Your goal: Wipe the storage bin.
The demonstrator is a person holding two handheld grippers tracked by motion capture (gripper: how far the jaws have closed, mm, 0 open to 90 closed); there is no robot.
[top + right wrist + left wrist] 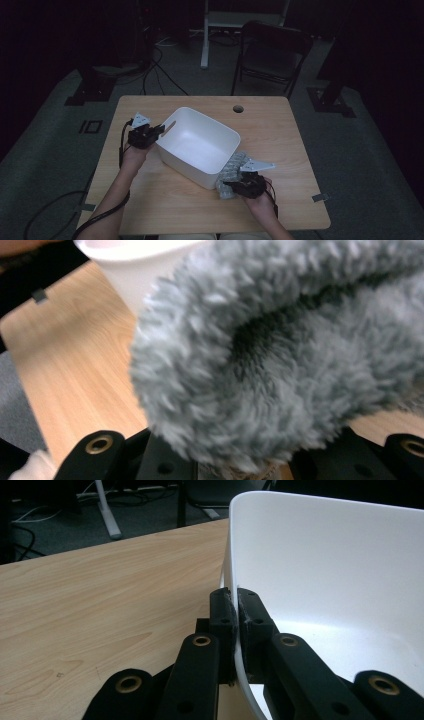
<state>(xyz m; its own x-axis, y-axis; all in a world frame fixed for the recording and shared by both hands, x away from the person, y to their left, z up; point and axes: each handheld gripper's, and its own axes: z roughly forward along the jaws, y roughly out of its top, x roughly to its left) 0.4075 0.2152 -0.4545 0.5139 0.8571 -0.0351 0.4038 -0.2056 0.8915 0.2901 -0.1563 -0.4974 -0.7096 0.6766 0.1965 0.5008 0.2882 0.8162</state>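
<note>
A white plastic bin (pixel 186 168) stands near the middle of the wooden table, tipped up on its left side. My left gripper (pixel 159 131) is shut on the bin's left rim. In the left gripper view the thin white wall (pixel 325 570) is pinched between the two black pads (pixel 222 615). A fluffy grey cloth (pixel 231 169) lies bunched against the bin's near right corner. My right gripper (pixel 231 186) is shut on the cloth's near end. In the right gripper view the grey fleece (pixel 280 365) bulges over the jaws and hides their tips, with the bin's wall (pixel 135 285) just behind.
The table (pixel 280 130) has a round cable hole (pixel 238 108) at its far edge. A black folding chair (pixel 270 55) and a white stand (pixel 205 35) are on the floor beyond. Cables trail on the floor at the left.
</note>
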